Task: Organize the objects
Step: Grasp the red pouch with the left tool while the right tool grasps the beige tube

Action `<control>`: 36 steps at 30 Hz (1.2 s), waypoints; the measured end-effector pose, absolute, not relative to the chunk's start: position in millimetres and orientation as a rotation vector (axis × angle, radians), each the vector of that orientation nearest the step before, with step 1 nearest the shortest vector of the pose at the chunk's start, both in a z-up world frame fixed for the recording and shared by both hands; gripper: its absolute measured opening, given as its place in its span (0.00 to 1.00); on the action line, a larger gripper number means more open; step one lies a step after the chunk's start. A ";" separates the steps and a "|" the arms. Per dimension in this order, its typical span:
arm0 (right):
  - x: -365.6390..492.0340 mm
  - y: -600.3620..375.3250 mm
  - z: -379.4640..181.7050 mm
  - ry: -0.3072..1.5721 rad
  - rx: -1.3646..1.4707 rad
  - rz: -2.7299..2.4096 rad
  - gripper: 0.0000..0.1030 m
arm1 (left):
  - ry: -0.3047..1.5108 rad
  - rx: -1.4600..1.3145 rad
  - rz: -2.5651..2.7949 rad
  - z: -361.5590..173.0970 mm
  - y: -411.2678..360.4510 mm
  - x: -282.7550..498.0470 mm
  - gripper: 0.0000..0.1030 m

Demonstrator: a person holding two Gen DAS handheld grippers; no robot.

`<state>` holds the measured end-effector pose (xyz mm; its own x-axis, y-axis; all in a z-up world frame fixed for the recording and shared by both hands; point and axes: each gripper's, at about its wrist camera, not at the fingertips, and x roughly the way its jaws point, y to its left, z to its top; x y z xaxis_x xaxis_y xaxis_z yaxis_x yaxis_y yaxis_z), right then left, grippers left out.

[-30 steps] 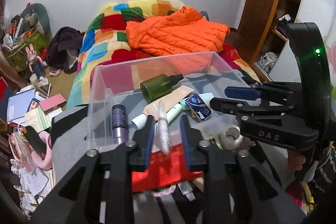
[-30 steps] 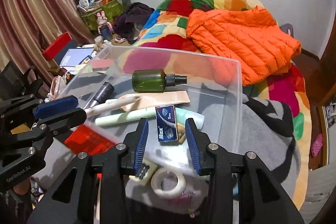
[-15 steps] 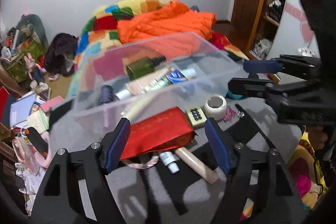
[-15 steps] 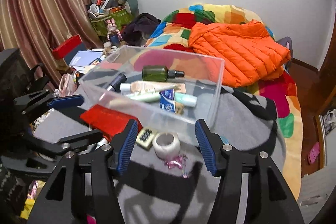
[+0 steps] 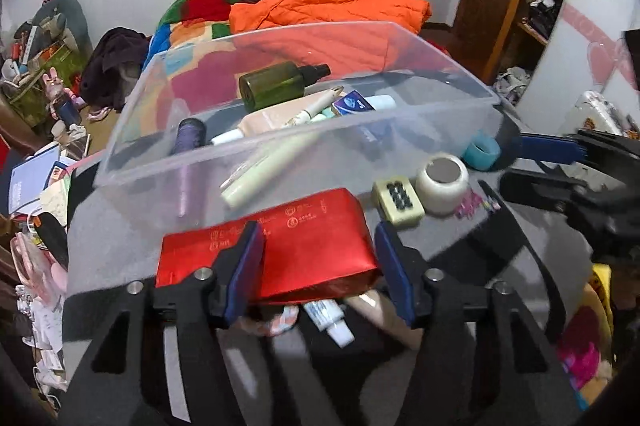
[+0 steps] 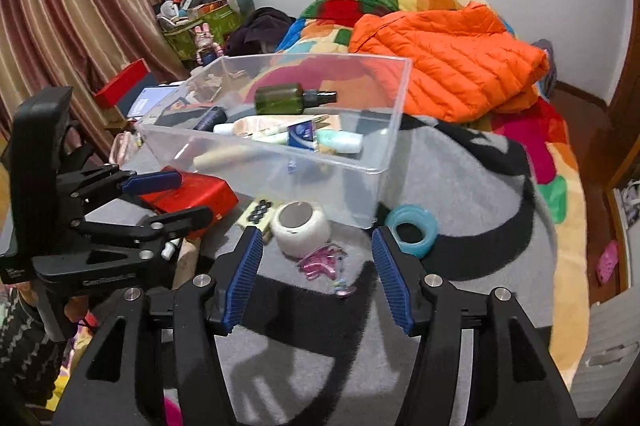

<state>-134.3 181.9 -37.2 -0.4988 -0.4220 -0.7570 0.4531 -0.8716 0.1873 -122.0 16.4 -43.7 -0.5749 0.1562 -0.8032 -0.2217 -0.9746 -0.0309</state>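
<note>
Sitting on a grey blanket [image 6: 460, 186] spread over the bed: a clear plastic bin [image 5: 400, 130], already holding a green spray bottle [image 5: 276, 86], a dark purple tube [image 5: 190, 134], a pale tube [image 5: 264, 166], a small blue packet [image 5: 352, 104] and a few more tubes lying crosswise among them.

Lying outside the bin, just in front of its near wall: a red pouch [image 5: 320, 250], a cream case with black dots [image 5: 398, 196], a white tape roll [image 5: 442, 182] and, off by the bin's right corner, a teal ring [image 6: 412, 230]. Scattered next to the tape roll: some pink clips [image 6: 320, 260].

Hanging over the red pouch: the left gripper [image 5: 318, 268], jaws apart and closing, with the right half of the pouch between the blue pads. Probably not pressing on it yet, though hard to tell at this angle whether the left pad is touching the foil. Peeking out from under the pouch: a small white tube [image 5: 330, 318] and a beige tube [image 5: 380, 306], partly hidden.

Hovering over the blanket near the pink clips and tape roll: the right gripper [image 6: 318, 264], jaws spread and gripping nothing, clips and roll lying just ahead of the gap between the pads.

Piled behind the bin: an orange puffer jacket [image 6: 448, 58] on a patchwork quilt [image 6: 556, 154].
</note>
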 end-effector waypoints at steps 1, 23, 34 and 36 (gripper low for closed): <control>-133.7 178.6 -38.0 0.048 1.174 -2.336 0.52 | 0.108 -1.315 2.606 -43.1 13.4 -117.2 0.54; -91.5 63.6 -67.1 0.306 1.120 -2.128 0.50 | -0.171 -1.359 2.664 -36.9 -70.9 -28.5 0.65; -69.8 90.9 -53.6 0.330 1.042 -2.184 0.50 | -0.236 -1.376 2.707 -37.2 -49.9 -41.3 0.86; -76.7 100.4 -56.2 0.310 1.070 -2.207 0.50 | -0.181 -1.365 2.732 -36.6 -38.9 -43.6 0.89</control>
